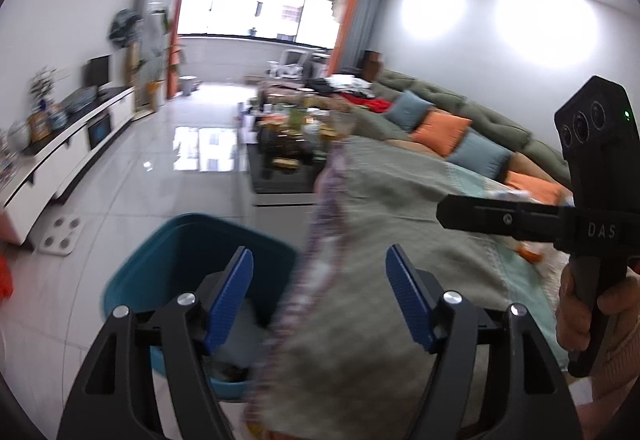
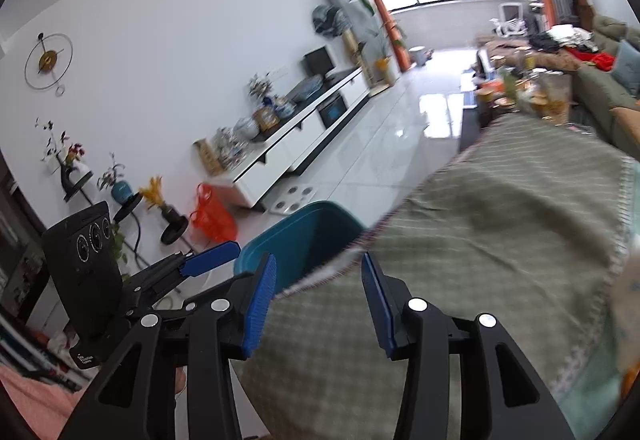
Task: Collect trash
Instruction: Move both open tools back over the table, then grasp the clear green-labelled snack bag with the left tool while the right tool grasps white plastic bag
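The biggest thing up close is a surface (image 1: 400, 208) under a green checked cloth (image 2: 500, 224) with a fringe along its edge. It fills the middle and the 3 o'clock side of both views. Behind it, at about 1 o'clock in the left view, sits a long green sofa (image 1: 496, 120) with orange and blue pillows.

On the white tile floor (image 1: 160, 168), just beside the cloth's edge, stands a teal trash bin (image 1: 192, 252). In the left view it sits at 7 o'clock. Something pale lies inside it (too blurry to name).

An orange plastic bag (image 2: 212, 216) rests on the floor at 9 o'clock in the right view, near the white TV stand (image 2: 288, 156).

The left tool (image 1: 320, 300) has its blue pads spread wide, with nothing between them. The right tool (image 2: 318, 304) is spread too, a bit less, and holds nothing. A hand (image 1: 588, 312) grips the right tool's handle.
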{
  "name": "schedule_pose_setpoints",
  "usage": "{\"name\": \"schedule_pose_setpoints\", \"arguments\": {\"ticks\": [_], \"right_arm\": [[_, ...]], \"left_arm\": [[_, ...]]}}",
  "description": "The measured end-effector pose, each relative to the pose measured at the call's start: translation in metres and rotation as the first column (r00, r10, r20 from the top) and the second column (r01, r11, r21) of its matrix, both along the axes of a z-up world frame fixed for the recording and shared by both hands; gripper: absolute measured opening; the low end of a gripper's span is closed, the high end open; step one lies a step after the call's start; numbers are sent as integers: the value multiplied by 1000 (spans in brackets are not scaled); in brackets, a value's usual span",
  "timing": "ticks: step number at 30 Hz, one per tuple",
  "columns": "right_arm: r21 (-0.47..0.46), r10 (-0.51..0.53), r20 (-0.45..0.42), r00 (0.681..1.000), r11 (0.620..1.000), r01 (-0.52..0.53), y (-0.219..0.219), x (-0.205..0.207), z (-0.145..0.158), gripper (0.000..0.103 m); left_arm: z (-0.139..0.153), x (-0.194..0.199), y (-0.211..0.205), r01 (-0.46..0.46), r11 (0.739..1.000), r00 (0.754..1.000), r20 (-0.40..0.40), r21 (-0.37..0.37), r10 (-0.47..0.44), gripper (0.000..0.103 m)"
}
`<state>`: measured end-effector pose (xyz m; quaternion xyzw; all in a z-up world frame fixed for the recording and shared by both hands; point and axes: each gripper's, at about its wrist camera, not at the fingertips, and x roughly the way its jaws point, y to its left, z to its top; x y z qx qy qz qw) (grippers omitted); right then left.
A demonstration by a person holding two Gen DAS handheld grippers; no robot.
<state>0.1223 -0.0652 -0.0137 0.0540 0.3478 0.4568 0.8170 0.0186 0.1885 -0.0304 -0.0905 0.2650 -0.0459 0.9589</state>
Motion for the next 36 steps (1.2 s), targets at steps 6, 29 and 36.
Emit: {"name": "schedule_pose_setpoints", "arguments": {"ticks": [6,29,36], "right_arm": [[25,-128,68,990,992,126,-70,-15,18,48],[48,-564,24,826,826,562,-274,-26,-6,48],[49,-573,-15,820,818,573,-288,-24,-23,48]], "left_arm": [[0,4,-53,160,987,987,8,7,-161,71],[-27,13,-248,685,725,723,-63,-66,-688,79],[-41,28,-282,720,689,680,-114,-80,-724,79]]}}
